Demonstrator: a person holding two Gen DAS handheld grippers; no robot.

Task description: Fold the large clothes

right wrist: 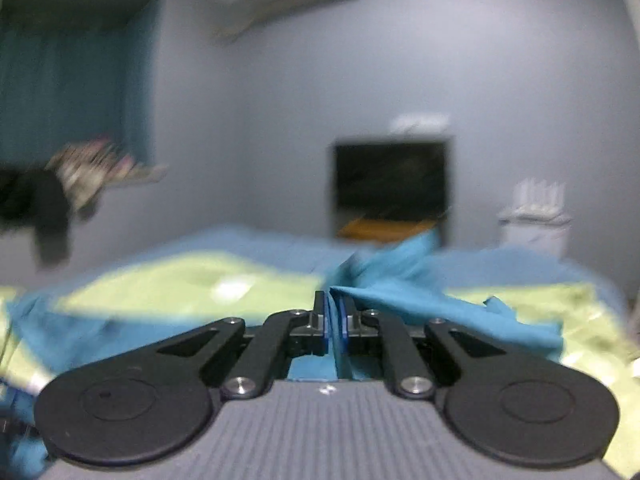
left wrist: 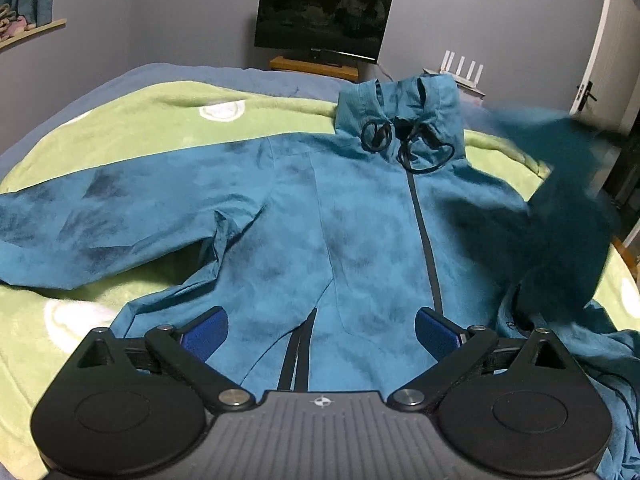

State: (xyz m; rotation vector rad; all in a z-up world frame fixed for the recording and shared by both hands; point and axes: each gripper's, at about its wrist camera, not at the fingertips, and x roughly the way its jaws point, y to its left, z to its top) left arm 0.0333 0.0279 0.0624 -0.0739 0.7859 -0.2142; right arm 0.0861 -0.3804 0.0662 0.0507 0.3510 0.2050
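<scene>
A large teal hooded jacket (left wrist: 360, 220) lies front up on a green blanket (left wrist: 160, 120), its dark zip running up to the hood with black drawstrings (left wrist: 404, 144). Its left sleeve (left wrist: 100, 220) is spread flat. Its right sleeve (left wrist: 568, 200) is lifted in the air and blurred. My left gripper (left wrist: 320, 334) is open and empty above the jacket's hem. My right gripper (right wrist: 334, 320) is shut on the teal sleeve fabric (right wrist: 400, 292), held above the bed. The right wrist view is motion-blurred.
The green blanket covers a blue bed (left wrist: 200, 72). A dark monitor (left wrist: 320, 20) on a wooden stand is at the far wall, with a white router (left wrist: 464, 70) to its right. A white door (left wrist: 600, 52) is at the far right. A window sill with curtains (right wrist: 72, 92) is at the left.
</scene>
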